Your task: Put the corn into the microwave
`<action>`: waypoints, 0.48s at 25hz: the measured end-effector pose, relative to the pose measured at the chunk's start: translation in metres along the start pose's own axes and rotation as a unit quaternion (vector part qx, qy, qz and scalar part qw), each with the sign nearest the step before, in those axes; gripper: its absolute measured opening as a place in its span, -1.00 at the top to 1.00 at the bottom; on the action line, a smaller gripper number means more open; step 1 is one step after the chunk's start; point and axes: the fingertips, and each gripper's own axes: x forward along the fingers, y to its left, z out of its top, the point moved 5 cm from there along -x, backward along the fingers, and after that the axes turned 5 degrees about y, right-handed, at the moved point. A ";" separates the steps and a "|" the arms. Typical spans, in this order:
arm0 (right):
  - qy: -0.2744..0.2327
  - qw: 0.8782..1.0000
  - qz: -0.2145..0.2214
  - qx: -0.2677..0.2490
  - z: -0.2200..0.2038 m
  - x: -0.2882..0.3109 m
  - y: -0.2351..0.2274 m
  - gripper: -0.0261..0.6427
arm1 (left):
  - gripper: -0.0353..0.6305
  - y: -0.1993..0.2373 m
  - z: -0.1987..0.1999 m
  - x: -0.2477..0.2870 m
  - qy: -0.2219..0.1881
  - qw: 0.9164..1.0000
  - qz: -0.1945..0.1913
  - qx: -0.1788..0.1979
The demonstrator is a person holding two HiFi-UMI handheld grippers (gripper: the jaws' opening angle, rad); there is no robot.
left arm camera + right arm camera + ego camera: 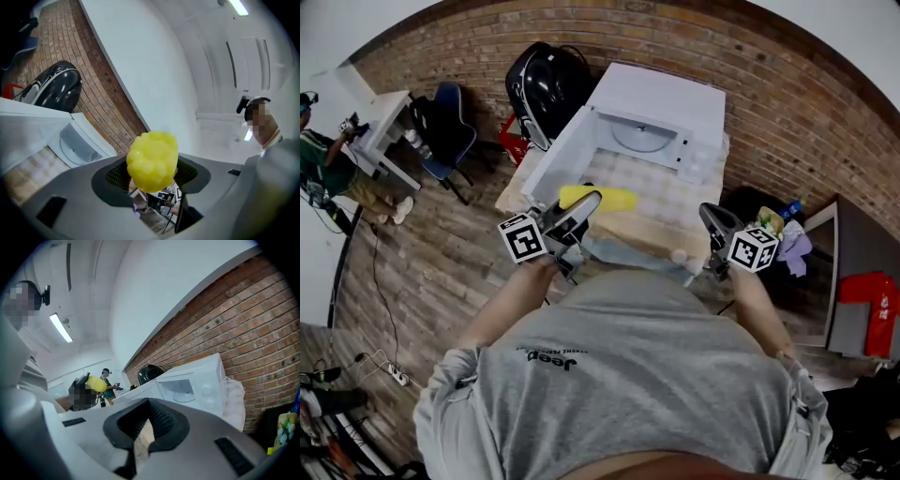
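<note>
A yellow corn cob (pixel 616 199) is held in my left gripper (pixel 589 205), which is shut on it above the table's near edge, in front of the microwave. In the left gripper view the corn (pixel 152 161) sticks out between the jaws of the left gripper (pixel 152 180). The white microwave (pixel 659 108) stands at the back of the table, its door (pixel 555 157) swung open to the left and its cavity with a glass turntable (pixel 642 137) exposed. My right gripper (pixel 712 221) hovers at the table's right front, shut and holding nothing; its jaws (pixel 140 437) meet in a narrow slit.
The table (pixel 675 234) carries a checkered cloth (pixel 652 183). A black rounded case (pixel 546 82) leans on the brick wall behind the door. A blue chair (pixel 450 122), a white desk (pixel 389 117) and a person (pixel 323 164) are at far left. Bags (pixel 783 230) sit at right.
</note>
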 end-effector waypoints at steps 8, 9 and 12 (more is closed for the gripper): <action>0.000 1.000 0.024 -0.003 0.007 0.006 -0.046 0.87 | 0.12 0.010 -0.002 0.058 0.023 1.000 0.009 0.007; 0.001 1.000 0.023 0.000 0.005 0.012 -0.048 0.87 | 0.12 0.014 -0.001 0.060 0.024 1.000 0.004 0.009; 0.003 1.000 0.019 0.005 0.001 0.038 -0.042 0.87 | 0.12 0.031 0.009 0.054 0.025 1.000 -0.015 0.010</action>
